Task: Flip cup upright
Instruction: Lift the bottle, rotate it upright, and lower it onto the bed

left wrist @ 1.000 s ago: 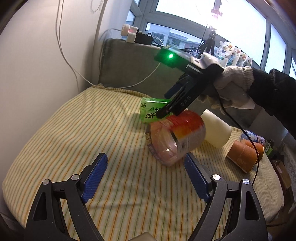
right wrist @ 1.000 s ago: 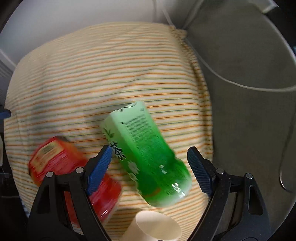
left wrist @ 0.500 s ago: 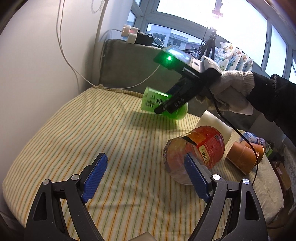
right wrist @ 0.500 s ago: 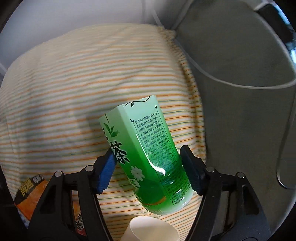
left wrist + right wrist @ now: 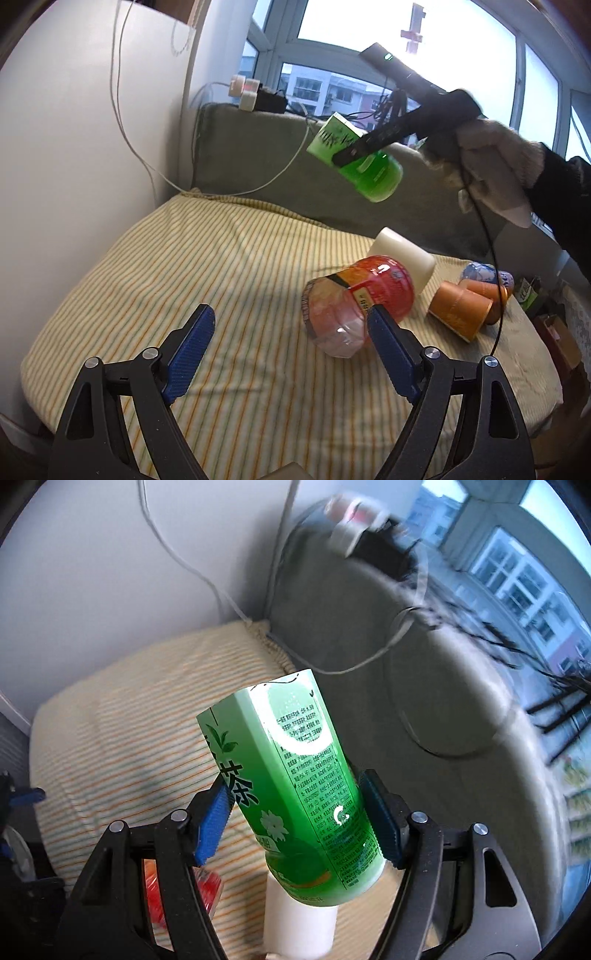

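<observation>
My right gripper is shut on a green tea cup and holds it tilted in the air, well above the striped cushion. In the left wrist view the same green cup hangs high over the back of the cushion in the right gripper. My left gripper is open and empty, low over the cushion's front. A red and orange cup lies on its side just beyond its right finger.
A white cup lies on its side behind the red one. Two orange cups and a blue-patterned one lie at the right. A grey backrest, cables and a white wall border the cushion.
My right gripper has closed on the green cup and lifted it off the cushion, tilting it. The red cup rolled right and settled. My left gripper stayed open.
</observation>
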### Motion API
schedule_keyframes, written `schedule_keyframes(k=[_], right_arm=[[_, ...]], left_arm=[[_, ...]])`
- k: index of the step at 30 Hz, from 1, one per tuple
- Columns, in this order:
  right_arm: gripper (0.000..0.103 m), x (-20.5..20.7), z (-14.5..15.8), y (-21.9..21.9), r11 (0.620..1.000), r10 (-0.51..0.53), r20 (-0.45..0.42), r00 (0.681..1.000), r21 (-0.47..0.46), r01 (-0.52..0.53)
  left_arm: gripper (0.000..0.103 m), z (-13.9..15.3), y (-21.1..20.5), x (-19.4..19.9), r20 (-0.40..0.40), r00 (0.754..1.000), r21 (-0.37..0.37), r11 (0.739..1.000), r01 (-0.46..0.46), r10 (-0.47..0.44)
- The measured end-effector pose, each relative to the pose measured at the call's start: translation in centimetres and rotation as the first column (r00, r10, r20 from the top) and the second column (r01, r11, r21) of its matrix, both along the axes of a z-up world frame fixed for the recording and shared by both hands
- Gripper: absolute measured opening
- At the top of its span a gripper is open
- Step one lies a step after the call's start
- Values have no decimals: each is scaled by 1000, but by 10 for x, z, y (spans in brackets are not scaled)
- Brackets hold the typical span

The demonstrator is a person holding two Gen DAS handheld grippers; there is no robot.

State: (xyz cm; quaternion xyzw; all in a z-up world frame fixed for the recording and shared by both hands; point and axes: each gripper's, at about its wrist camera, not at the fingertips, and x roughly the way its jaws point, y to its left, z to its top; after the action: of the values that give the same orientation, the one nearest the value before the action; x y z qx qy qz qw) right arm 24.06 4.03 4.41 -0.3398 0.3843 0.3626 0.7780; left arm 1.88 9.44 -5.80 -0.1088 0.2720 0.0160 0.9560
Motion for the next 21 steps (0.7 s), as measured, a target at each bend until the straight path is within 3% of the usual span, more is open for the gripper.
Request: schedule_keyframes(k=[9,14,21], right_arm=[[71,-57,51,-58,980,-137,-33,990,145,140],[71,-93,38,-96,952,-227,-87,970,190,240],[71,-136,-8,-157,874,-348,-293,890,243,422]], left_arm=[[85,14,-19,-20,44,997,16,998,57,-58],[85,18,-24,-31,43,994,2,995,96,-96],[85,19,-31,-38,27,992,11,992,124,-125]])
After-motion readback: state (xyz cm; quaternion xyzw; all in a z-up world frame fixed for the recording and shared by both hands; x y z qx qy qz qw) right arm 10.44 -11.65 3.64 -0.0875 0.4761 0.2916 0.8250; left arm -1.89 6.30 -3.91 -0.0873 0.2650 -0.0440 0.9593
